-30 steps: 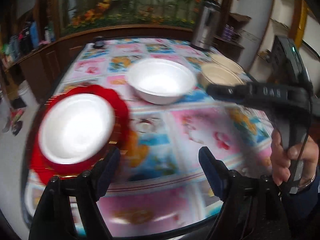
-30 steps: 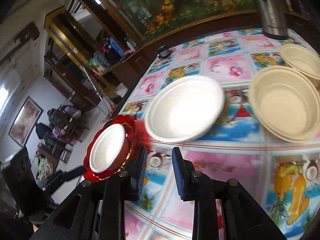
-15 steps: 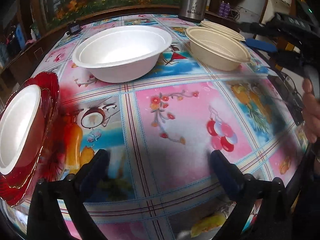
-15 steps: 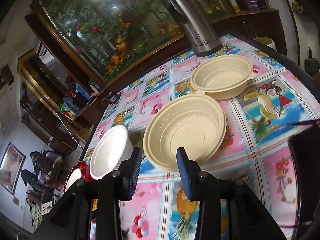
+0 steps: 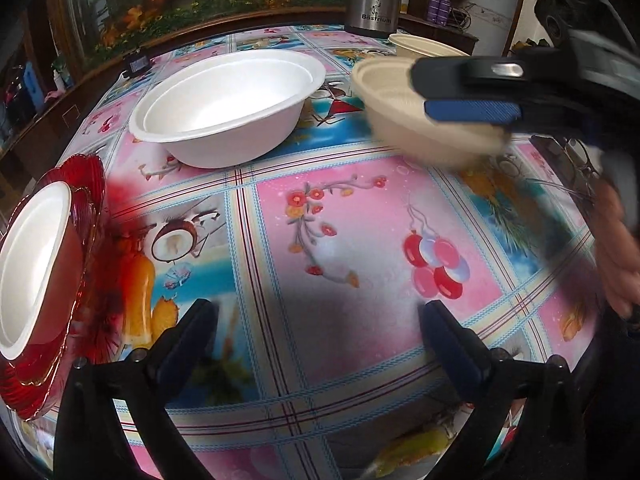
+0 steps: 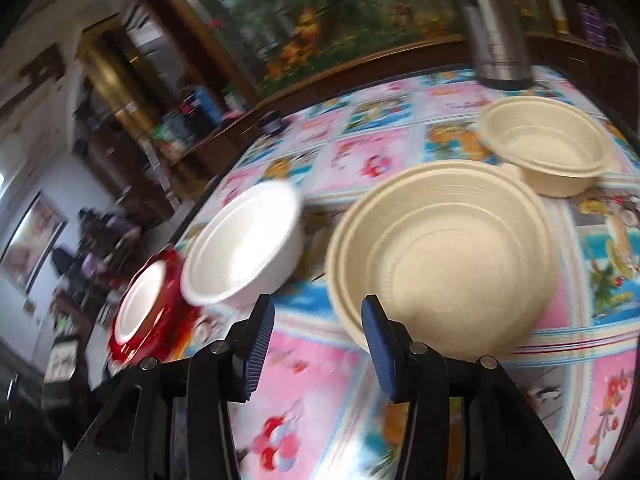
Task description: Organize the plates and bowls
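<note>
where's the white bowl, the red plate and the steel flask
white bowl [image 5: 224, 120]: left wrist view, inner floor
red plate [image 5: 94, 184]: left wrist view, scalloped upper rim
steel flask [image 5: 374, 0]: left wrist view, lower body above its printed name

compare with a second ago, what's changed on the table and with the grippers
Both grippers have just been opening, nothing between the jaws. The right gripper swung from the white bowl to the near beige bowl. The left gripper dropped closer to the table. No dishes moved.

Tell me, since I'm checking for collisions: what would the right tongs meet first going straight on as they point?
Probably the near rim of the large beige ribbed disposable bowl; the open right tongs point at it, with nothing between them. Depth is unclear.
</note>
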